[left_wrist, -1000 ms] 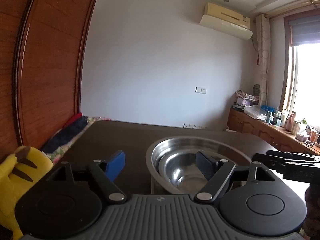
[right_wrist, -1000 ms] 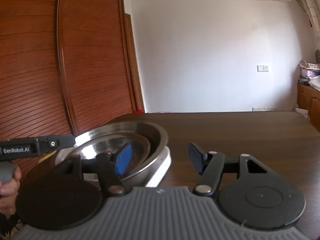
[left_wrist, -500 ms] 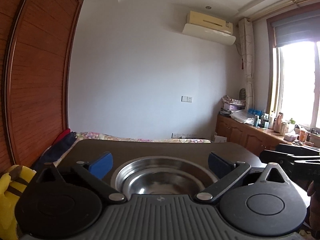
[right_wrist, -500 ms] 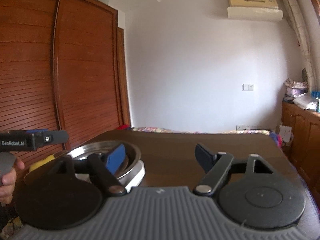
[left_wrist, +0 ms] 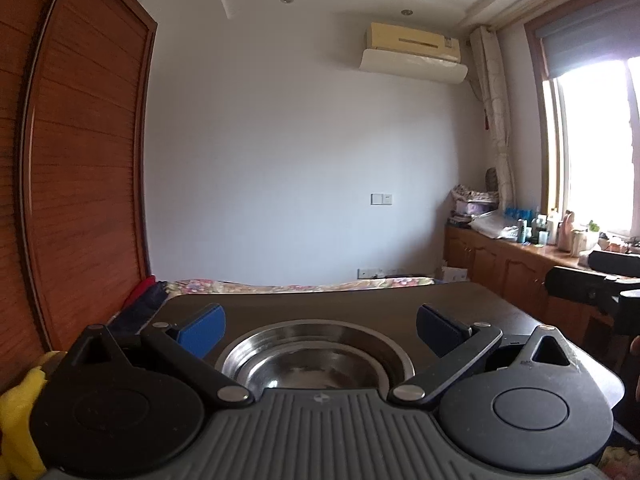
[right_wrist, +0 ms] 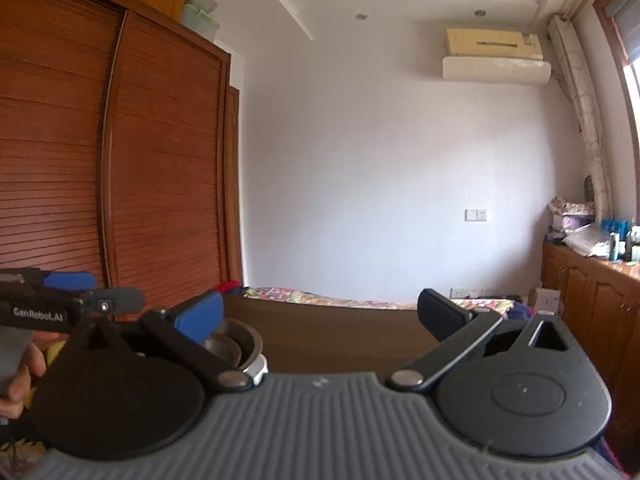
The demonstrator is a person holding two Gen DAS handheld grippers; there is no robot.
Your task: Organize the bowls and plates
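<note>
I've got the steel bowls (left_wrist: pixel 316 360) low in the centre of the left wrist frame, a smaller one nested inside a larger, both sitting on a white plate (right_wrist: pixel 258 370) on the dark table (left_wrist: pixel 360 304). My left gripper (left_wrist: pixel 320 326) is spread wide with nothing between its blue pads. My right gripper (right_wrist: pixel 320 316) is opening, jaws empty, with the stack at its lower left.

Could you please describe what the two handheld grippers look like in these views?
The left gripper and right gripper match: a ribbed grey body, two round black discs, black linkage arms with silver pivot pins, and blue pads on the fingers. Seen from the right wrist, the left one's black side reads "GenRobot.AI" in white.
</note>
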